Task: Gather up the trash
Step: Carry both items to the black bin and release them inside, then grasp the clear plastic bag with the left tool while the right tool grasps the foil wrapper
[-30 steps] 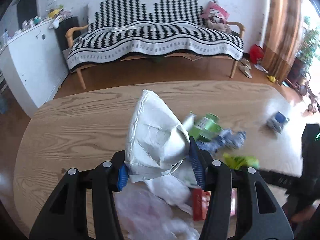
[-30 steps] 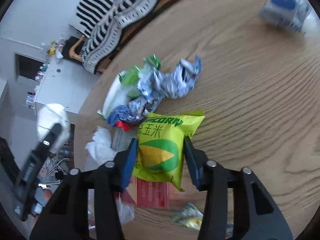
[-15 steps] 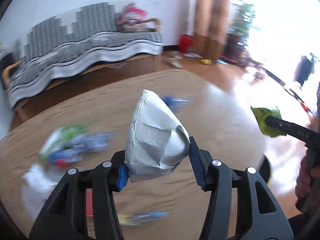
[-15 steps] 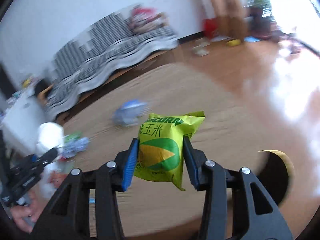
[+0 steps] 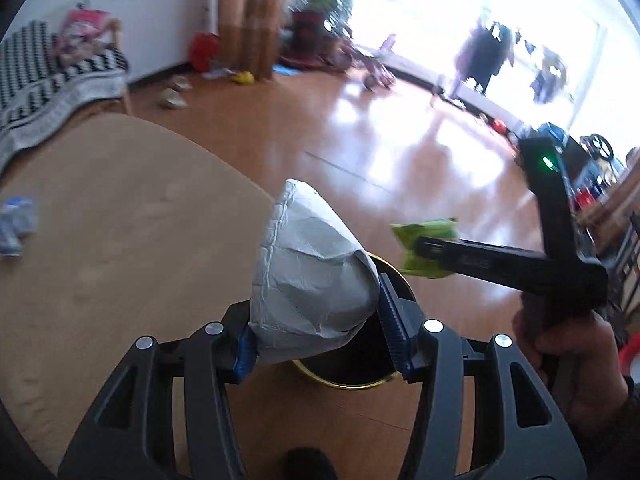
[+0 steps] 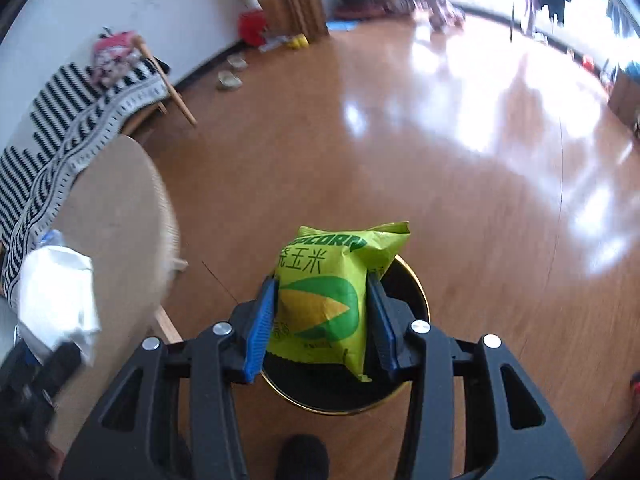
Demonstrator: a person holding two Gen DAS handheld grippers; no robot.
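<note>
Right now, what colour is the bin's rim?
Gold, on a black bin; clearest in the right wrist view.

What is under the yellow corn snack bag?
Under the yellow snack bag, held in the right hand-held gripper, sits a round black bin with a gold rim on the wooden floor. The bag covers most of its opening, so what's inside cannot be seen.

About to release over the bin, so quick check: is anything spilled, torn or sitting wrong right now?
Nothing looks wrong. The crumpled white paper bag sits clamped in the left gripper, the yellow-green snack packet in the right gripper, both over the black bin. One blue-white wrapper remains on the table.
</note>
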